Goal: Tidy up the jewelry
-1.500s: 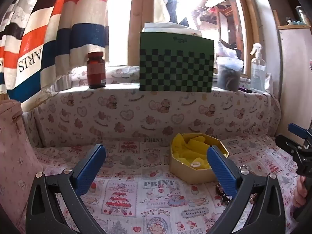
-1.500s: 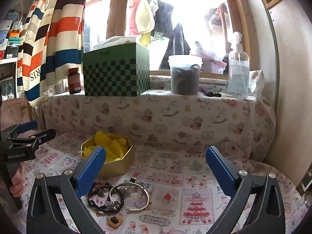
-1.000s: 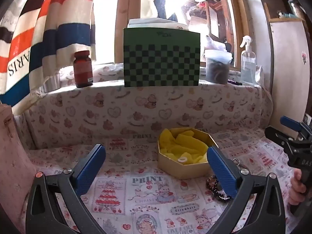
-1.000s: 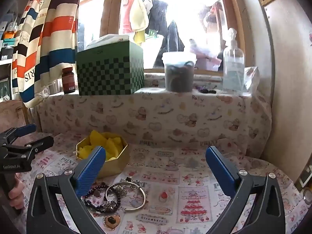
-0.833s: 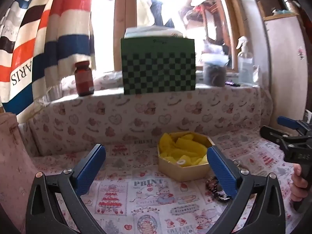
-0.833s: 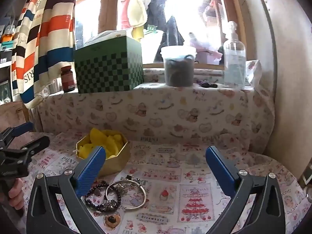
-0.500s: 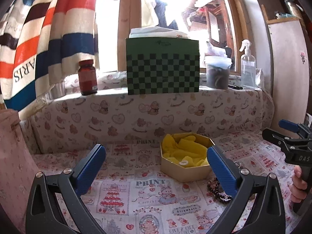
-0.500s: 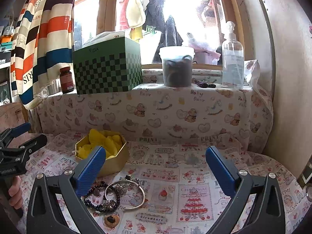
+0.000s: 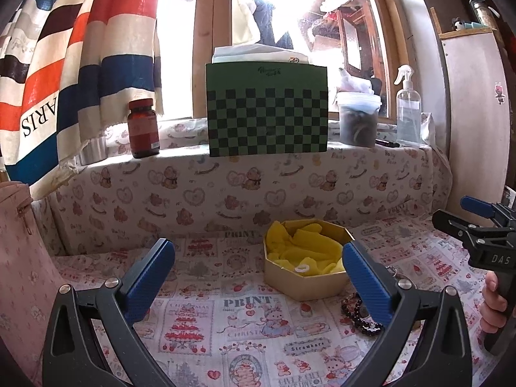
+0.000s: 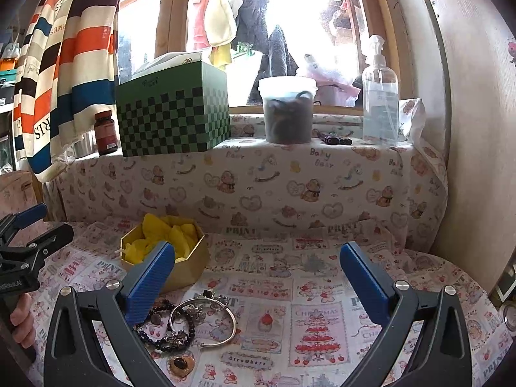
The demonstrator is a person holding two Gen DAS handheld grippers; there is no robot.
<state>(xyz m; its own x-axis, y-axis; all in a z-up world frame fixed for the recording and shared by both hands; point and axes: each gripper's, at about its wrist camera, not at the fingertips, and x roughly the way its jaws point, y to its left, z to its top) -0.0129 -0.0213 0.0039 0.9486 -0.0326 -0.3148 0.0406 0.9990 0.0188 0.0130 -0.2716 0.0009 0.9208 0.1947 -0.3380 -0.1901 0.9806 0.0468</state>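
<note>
Printed tablecloth (image 10: 274, 283) under my left gripper (image 9: 258, 277) and right gripper (image 10: 258, 277), both spread wide, empty; gold box (image 10: 190, 264) beside bracelets (image 10: 180, 325)

The cloth (image 9: 245, 303) on the table reads "PRINT" in several squares, with "CHRISTMAS" and "Strawbare" on nearer ones. Its upright far part carries "Baby Bear" (image 10: 319, 158) more than once. At far left, the striped curtain (image 9: 35, 119) shows "ARIS" sideways, and "HERMES" up near its top. At right, the right gripper (image 9: 483, 251) is marked "DAS". The green checked box (image 9: 267, 113) has a small script line, too small to read.
</note>
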